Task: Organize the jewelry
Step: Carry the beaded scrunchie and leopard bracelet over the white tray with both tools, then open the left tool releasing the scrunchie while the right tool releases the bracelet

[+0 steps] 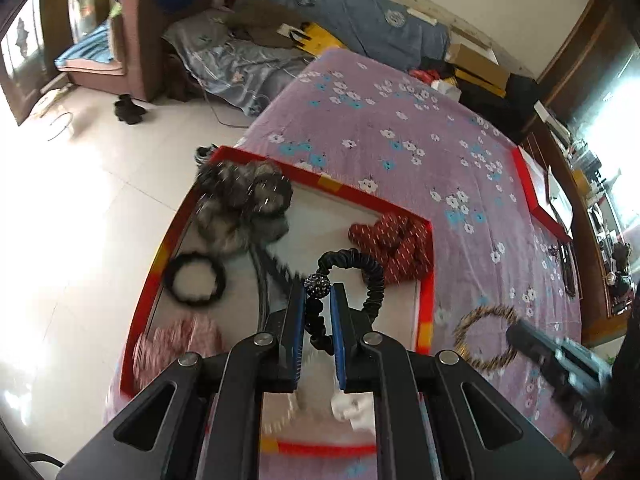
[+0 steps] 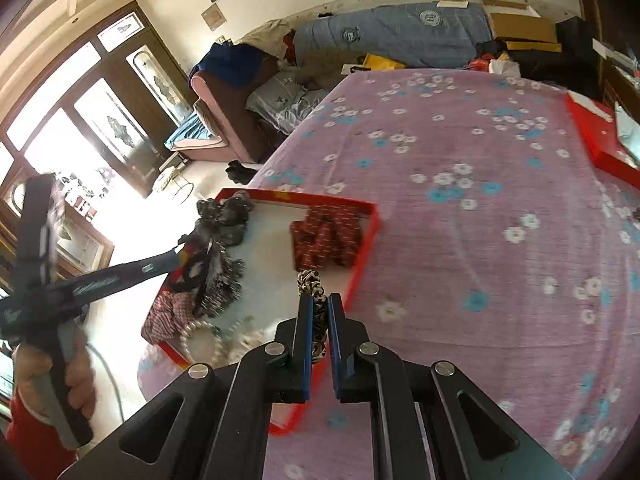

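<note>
Over the red tray (image 1: 425, 304) on the bed (image 1: 400, 136), my left hand-held gripper (image 1: 319, 300) was squeezed tight on a black hair tie (image 1: 370, 276) with a sparkly bead (image 1: 317, 285). My right hand-held gripper (image 2: 319, 304) was pinched on a spotted scrunchie (image 2: 310, 284), just at the tray's (image 2: 368, 232) near edge.

I thought the black tie could slip, because only a thin bit sat between the pads and the loop hung free. It could also snag the fluffy grey scrunchie (image 1: 244, 200) (that one was big). The spotted one might have landed on the bed if I let go too soon.

Only the left view showed the small black ring (image 1: 194, 278) in the tray and the spotted scrunchie's (image 1: 486, 336) whole loop. Only the right view showed my hand (image 2: 78, 376) and the pearls (image 2: 200, 336).
</note>
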The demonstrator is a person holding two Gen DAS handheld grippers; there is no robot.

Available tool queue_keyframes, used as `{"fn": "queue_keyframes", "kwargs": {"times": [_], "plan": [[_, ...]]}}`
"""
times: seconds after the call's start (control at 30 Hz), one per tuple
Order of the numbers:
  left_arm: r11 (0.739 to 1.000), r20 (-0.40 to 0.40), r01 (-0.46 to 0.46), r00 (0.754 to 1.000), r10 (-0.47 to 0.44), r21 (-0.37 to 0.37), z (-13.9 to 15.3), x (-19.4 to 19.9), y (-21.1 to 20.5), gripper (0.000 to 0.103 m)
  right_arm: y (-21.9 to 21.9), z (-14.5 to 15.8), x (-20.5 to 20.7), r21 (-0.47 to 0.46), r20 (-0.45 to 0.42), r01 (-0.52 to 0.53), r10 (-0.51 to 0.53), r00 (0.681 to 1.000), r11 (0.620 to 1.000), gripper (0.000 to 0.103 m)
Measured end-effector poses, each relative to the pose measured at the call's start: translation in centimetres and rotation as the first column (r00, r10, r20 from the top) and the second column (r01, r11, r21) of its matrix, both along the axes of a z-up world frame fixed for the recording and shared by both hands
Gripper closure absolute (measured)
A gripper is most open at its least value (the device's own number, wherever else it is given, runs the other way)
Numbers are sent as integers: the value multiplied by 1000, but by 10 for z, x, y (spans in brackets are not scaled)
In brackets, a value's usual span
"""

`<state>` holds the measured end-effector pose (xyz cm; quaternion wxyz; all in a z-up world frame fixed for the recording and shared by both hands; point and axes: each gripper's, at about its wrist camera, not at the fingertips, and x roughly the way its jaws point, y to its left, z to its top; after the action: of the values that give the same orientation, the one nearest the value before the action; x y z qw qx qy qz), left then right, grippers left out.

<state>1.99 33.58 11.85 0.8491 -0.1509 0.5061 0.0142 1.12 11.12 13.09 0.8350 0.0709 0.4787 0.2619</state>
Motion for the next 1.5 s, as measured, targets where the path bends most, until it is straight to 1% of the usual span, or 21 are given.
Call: {"fn": "queue_keyframes", "kwargs": {"times": [0.2,0.37,0.5,0.6,0.77,0.93,1.13,1.2,1.27,1.37,1.43,1.5], "plan": [[999,-74,47,996,-47,-8,-28,51,10,91,48,-17,10,10,-53,-16,17,998,1000,94],[999,-139,44,989,-46,-12,-54,75,19,91,77,-35,14,28,-108,-52,54,993,998,94],[997,-174,26,984,-38,-73,-71,82,25,91,90,-49,17,40,-162,-53,59,985,998,94],[997,-196,23,980,-38,-79,-80,85,24,91,97,-58,19,8,-183,-59,60,981,998,94],[996,-206,27,978,-44,-84,-83,88,24,91,99,-70,26,-44,-202,-57,47,978,997,94],[995,-202,27,978,-45,-91,-81,89,24,91,97,-77,31,-71,-216,-47,30,976,996,93],[989,-144,19,989,-40,-150,-61,80,33,90,94,-80,33,-85,-205,-43,25,978,995,92],[985,-119,16,992,-36,-169,-52,75,35,85,96,-80,31,-89,-203,-44,25,979,995,92],[982,-90,11,995,-29,-188,-42,70,38,82,96,-79,30,-88,-203,-43,25,979,995,92],[976,-51,7,999,-18,-218,-25,58,45,82,97,-76,27,-99,-191,-41,21,981,994,92],[974,-28,-2,1000,-4,-226,-14,47,52,80,97,-72,25,-105,-177,-37,18,984,994,92],[976,-11,-16,1000,14,-219,-5,38,58,70,94,-67,21,-104,-164,-29,11,986,994,89]]}}
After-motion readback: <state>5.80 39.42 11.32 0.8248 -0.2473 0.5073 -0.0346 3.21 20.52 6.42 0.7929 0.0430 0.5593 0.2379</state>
